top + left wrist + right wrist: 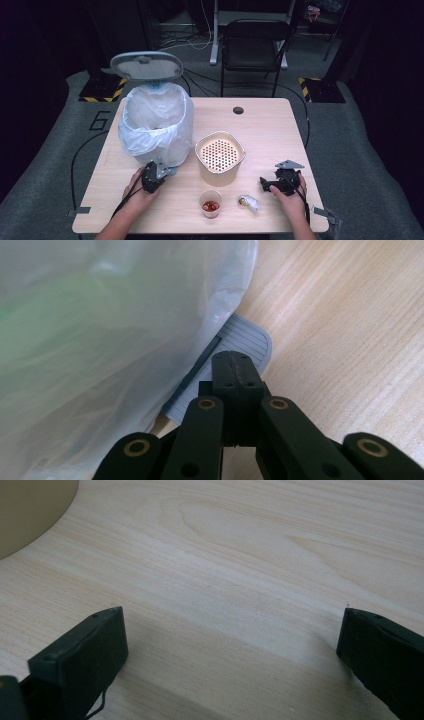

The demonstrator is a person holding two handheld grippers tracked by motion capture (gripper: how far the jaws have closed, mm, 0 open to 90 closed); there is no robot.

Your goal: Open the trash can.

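- High view: the left gripper is sitting at the foot of the pedal bin, its tip right against the white bin liner; the bin's lid is standing open above. The left hand is gripping it from behind, forearm coming in from the table's near edge.
- High view: the right gripper is lying low over the wood, pointing towards the crumpled wrapper just beside its tip; the small cup is lying further out that way, and the beige perforated container is standing ahead and to that same side. The right hand is holding it from the near edge.
- Left gripper view: the jaws are pressing flat together with nothing between them, and their joined tip is resting on or just over the grey ribbed pedal; contact I cannot tell. The liner is bulging just beside the jaws.
- Right gripper view: the jaws are standing wide apart, holding nothing, with bare table between them; the beige container's wall is showing ahead, off to one side.
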